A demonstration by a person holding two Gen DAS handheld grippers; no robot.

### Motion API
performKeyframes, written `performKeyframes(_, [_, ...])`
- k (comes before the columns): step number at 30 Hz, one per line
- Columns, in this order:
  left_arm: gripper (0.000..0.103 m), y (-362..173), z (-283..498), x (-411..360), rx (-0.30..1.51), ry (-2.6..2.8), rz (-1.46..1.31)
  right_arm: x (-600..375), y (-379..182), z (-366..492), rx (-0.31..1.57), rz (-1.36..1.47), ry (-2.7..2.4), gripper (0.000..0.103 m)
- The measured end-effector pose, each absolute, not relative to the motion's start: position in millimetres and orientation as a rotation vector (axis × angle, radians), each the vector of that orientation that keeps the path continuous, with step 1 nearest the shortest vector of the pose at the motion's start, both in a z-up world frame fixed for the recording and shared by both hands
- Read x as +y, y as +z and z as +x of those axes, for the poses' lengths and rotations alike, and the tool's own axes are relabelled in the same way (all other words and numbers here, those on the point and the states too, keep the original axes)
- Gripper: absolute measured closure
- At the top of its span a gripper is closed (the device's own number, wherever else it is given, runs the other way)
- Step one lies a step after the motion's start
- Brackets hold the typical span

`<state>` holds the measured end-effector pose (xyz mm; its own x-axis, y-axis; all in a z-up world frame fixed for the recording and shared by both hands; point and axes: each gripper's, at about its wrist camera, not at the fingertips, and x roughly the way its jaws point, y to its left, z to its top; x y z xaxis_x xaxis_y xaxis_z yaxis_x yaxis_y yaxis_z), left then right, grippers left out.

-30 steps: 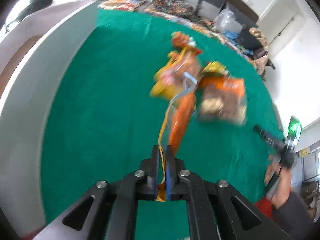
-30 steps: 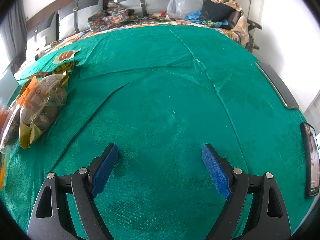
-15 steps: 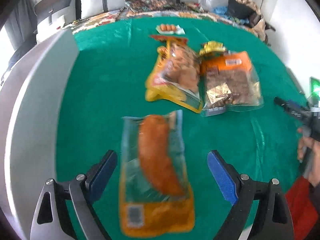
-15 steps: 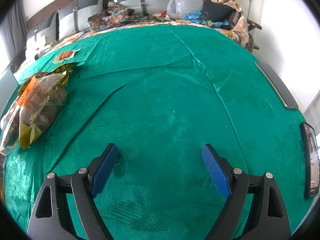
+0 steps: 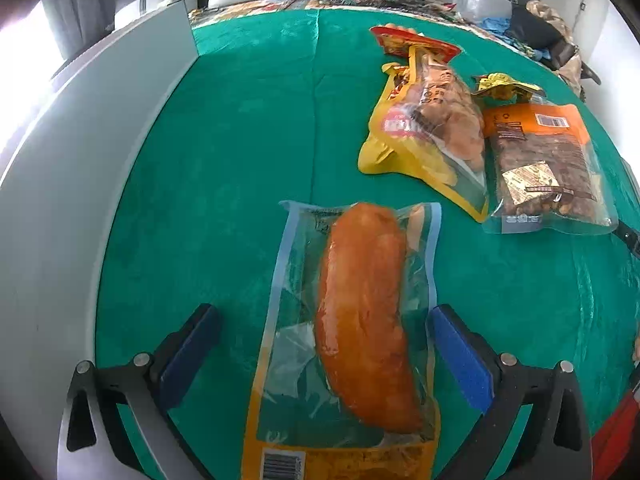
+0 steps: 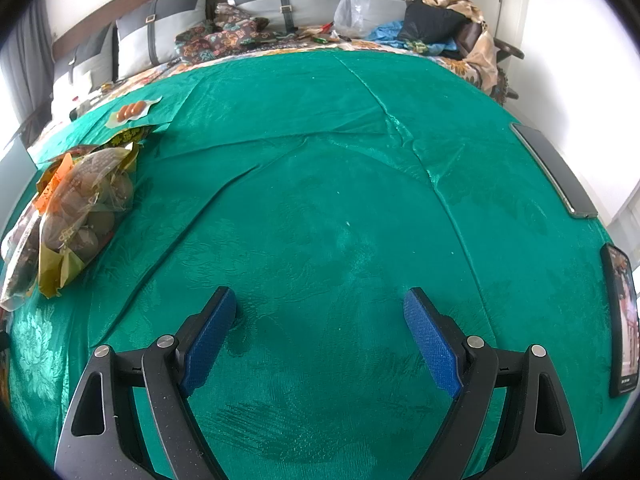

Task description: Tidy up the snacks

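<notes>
A wide green cloth (image 6: pixel 340 200) covers the whole work surface, and we see it from 2 gripper cameras. Along its left edge in the left wrist view runs a pale grey panel (image 5: pixel 60 184).

Largest among the snacks is the sausage packet (image 5: pixel 352 328), a clear wrapper with an orange band at the near end. It lies flat on the cloth between the fingers of our left gripper (image 5: pixel 324 348). Its jaws are opening, spread wide with a gap on each side of the packet, so nothing is gripped. The packet's long axis runs away from us, almost in line with the gripper, its far end leaning slightly right.

Beyond it, to the right, 2 bags lie side by side and overlapping: a yellow bag (image 5: pixel 428 132) and an orange-topped bag (image 5: pixel 548 168) of brown pieces. Their long axes run roughly the same way as the sausage packet. A smaller red-edged packet (image 5: pixel 412 44) peeks out behind the yellow bag.

Our right gripper (image 6: pixel 320 332) hovers over bare cloth, jaws wide apart and empty.

We judge that 3 packs now form a loose row, and the small packet behind remains to be lined up.
</notes>
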<state>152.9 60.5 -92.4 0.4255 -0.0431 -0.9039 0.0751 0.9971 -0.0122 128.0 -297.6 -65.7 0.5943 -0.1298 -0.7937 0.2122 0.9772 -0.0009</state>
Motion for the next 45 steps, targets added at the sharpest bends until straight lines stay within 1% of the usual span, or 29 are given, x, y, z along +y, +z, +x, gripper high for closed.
performKeyframes(9, [0.000, -97, 131, 69, 1.044, -0.051, 0.015, -298, -65, 128, 0.915, 0.100, -0.201, 0.015])
performKeyframes(18, [0.000, -101, 125, 77, 0.977, -0.018, -0.001, -297, -66, 128, 0.915, 0.101, -0.201, 0.015])
performKeyframes(34, [0.000, -100, 125, 76, 0.966, -0.018, 0.000, -297, -66, 128, 0.916, 0.100, -0.204, 0.015])
performKeyframes(40, [0.000, -100, 125, 76, 0.965, -0.018, -0.001, -295, -67, 127, 0.921, 0.099, -0.196, 0.011])
performKeyframes(45, [0.000, -100, 125, 76, 0.965, -0.019, -0.001, -294, -66, 126, 0.923, 0.099, -0.194, 0.011])
